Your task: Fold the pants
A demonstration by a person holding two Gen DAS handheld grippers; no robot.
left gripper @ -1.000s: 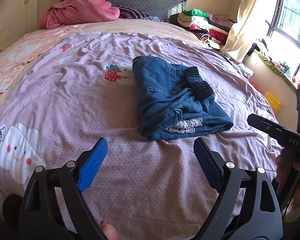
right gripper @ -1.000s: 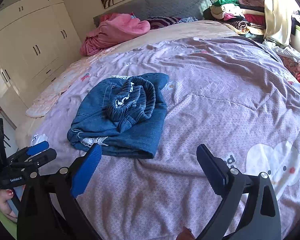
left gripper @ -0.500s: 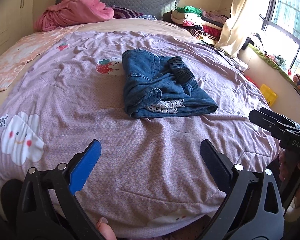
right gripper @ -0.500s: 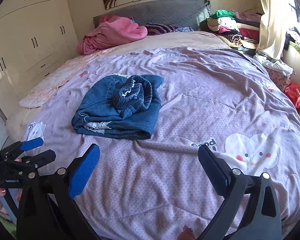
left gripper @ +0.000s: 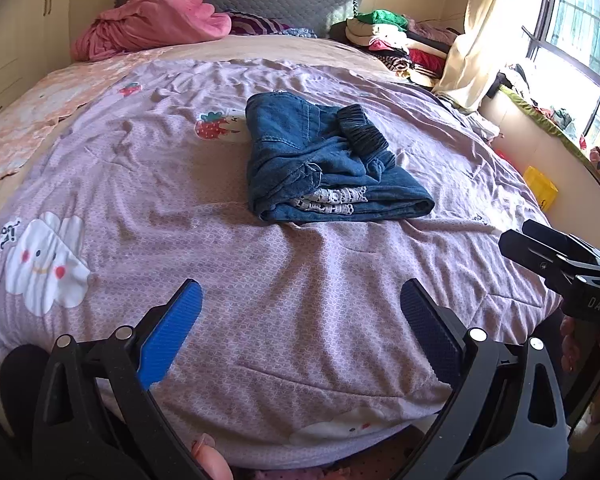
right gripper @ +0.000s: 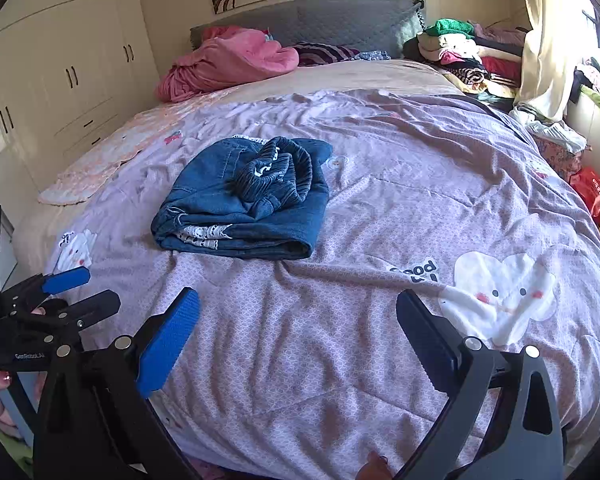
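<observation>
Both hand-held grippers have drawn back from the pants since a second ago, so more of the bed's near edge now shows under them, and the left one's jaws have just been opening, with nothing between them. Now the left hand-held gripper (left gripper: 300, 312) stands spread wide over the purple bedspread (left gripper: 260, 272) close to the bed's near edge, its blue pad on one side and its dark pad on the other, both clear of any cloth. The right hand-held gripper (right gripper: 298, 314) is likewise released, jaws wide apart and empty above the bedspread (right gripper: 340, 340) near the same edge.

The pants (left gripper: 324, 168) lie folded into a compact blue denim bundle around the middle of the bed, well apart from both grippers. Their dark ribbed waistband (left gripper: 362, 132) is bunched on top, and a strip of white lace trim (left gripper: 332, 202) peeks out of the fold on the side facing the near edge. In the right wrist view the same bundle (right gripper: 244, 204) sits left of centre.

At the head of the bed a pink blanket (left gripper: 148, 24) is heaped against the grey headboard (left gripper: 284, 0), and a stack of folded clothes (left gripper: 396, 44) sits by the far right corner next to a cream curtain (left gripper: 472, 48).
</observation>
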